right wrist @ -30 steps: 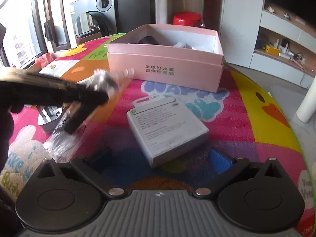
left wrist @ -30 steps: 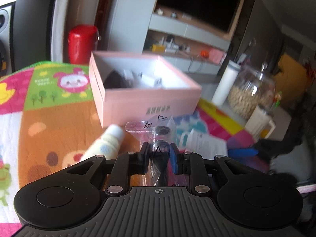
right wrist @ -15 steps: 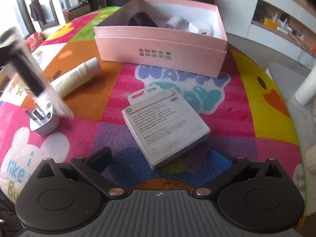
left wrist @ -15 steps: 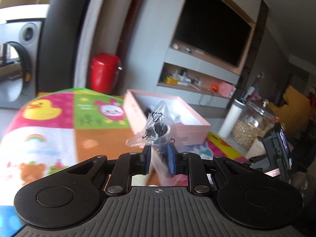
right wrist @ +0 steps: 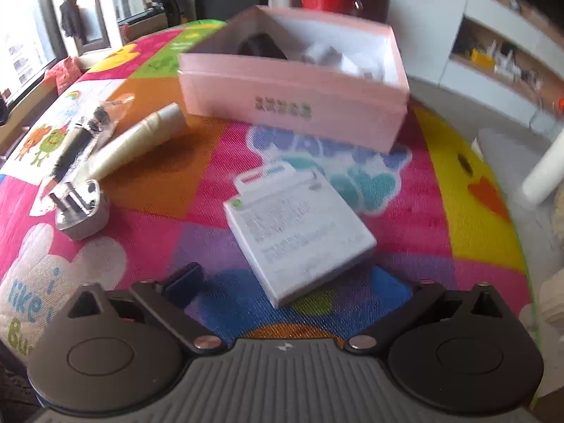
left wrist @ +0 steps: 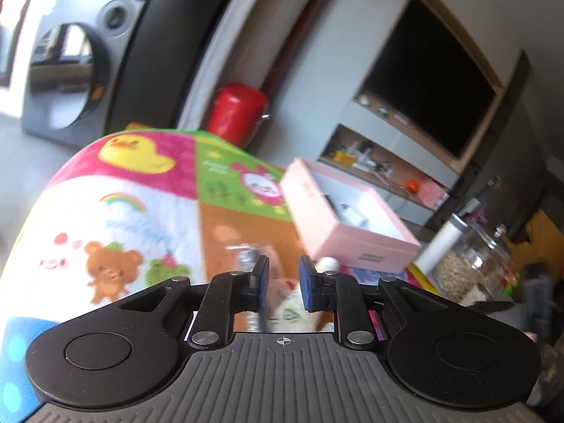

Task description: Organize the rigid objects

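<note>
carton (right wrist: 299,236) flat on mat (right wrist: 458,183), at 6 o'clock from pink box (right wrist: 292,105). judged light, stiff card, slick faces; best pinched across narrow sides. right gripper (right wrist: 292,292) wide, lately narrowed slightly, carton corner between tips, untouched. left gripper (left wrist: 283,282) narrowly parted, empty.

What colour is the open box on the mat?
Pink outside, white inside; the open box shows best in the right wrist view.

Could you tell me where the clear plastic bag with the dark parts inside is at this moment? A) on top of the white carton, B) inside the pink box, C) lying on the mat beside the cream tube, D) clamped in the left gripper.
C: in the right wrist view the clear plastic bag lies flat on the mat right beside the cream tube, outside the pink box.
</note>
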Tool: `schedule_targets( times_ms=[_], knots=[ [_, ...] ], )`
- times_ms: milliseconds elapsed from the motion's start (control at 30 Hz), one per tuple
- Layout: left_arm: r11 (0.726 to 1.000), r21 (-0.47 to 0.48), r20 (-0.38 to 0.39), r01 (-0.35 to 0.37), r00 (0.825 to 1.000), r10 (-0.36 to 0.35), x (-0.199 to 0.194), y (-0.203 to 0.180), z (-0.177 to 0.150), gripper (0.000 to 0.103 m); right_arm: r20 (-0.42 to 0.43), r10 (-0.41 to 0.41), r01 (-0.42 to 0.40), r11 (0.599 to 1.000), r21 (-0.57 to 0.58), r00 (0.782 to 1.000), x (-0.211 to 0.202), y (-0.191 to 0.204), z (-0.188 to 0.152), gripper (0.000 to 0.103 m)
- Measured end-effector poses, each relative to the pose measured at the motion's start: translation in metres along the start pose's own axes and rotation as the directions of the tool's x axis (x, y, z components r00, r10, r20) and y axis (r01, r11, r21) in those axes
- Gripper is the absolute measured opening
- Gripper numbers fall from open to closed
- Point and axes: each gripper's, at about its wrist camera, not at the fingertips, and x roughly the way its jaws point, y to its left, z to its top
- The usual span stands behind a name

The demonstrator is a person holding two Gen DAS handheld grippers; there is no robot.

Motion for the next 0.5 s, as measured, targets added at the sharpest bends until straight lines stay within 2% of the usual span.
schedule_targets(
  times_ms=[67, 133, 233, 300, 333, 400, 433, 467, 500],
  knots=[
    [1.0, -0.014, -0.009, -0.026, 1.0, 0.026, 0.003, 0.008, -0.002, 0.021, 0.083, 0.024, -0.019, 0.998, -0.055, 0.996, -0.019, 0.014, 0.004, 0.095],
    [0.999, -0.025, -0.031, -0.039, 0.999, 0.039, 0.006, 0.012, -0.004, 0.021, 0.13, 0.126, -0.111, 0.987, -0.114, 0.984, -0.034, 0.029, 0.01, 0.095],
    [0.998, -0.009, -0.061, -0.055, 0.997, 0.055, 0.011, 0.011, -0.008, 0.021, 0.138, 0.256, -0.225, 0.952, -0.206, 0.957, -0.036, 0.06, 0.019, 0.095],
    [0.998, 0.01, -0.076, -0.06, 0.995, 0.06, 0.013, 0.007, -0.01, 0.021, 0.111, 0.293, -0.257, 0.931, -0.259, 0.949, -0.024, 0.082, 0.025, 0.094],
    [0.998, 0.022, -0.082, -0.064, 0.995, 0.065, 0.014, 0.005, -0.011, 0.021, 0.094, 0.295, -0.258, 0.923, -0.286, 0.951, -0.016, 0.091, 0.027, 0.091],
    [0.996, 0.042, -0.092, -0.074, 0.993, 0.078, 0.018, 0.001, -0.011, 0.021, 0.048, 0.273, -0.245, 0.917, -0.313, 0.961, 0.001, 0.107, 0.03, 0.078],
    [0.996, 0.048, -0.096, -0.081, 0.992, 0.085, 0.021, -0.001, -0.011, 0.021, 0.013, 0.274, -0.257, 0.915, -0.311, 0.962, 0.008, 0.111, 0.031, 0.068],
    [0.995, 0.053, -0.098, -0.089, 0.991, 0.094, 0.025, -0.003, -0.011, 0.021, -0.018, 0.286, -0.278, 0.913, -0.299, 0.958, 0.012, 0.112, 0.03, 0.05],
    [0.994, 0.056, -0.1, -0.097, 0.99, 0.102, 0.03, -0.005, -0.01, 0.021, -0.014, 0.304, -0.295, 0.912, -0.285, 0.953, 0.011, 0.109, 0.029, 0.048]
  ],
)
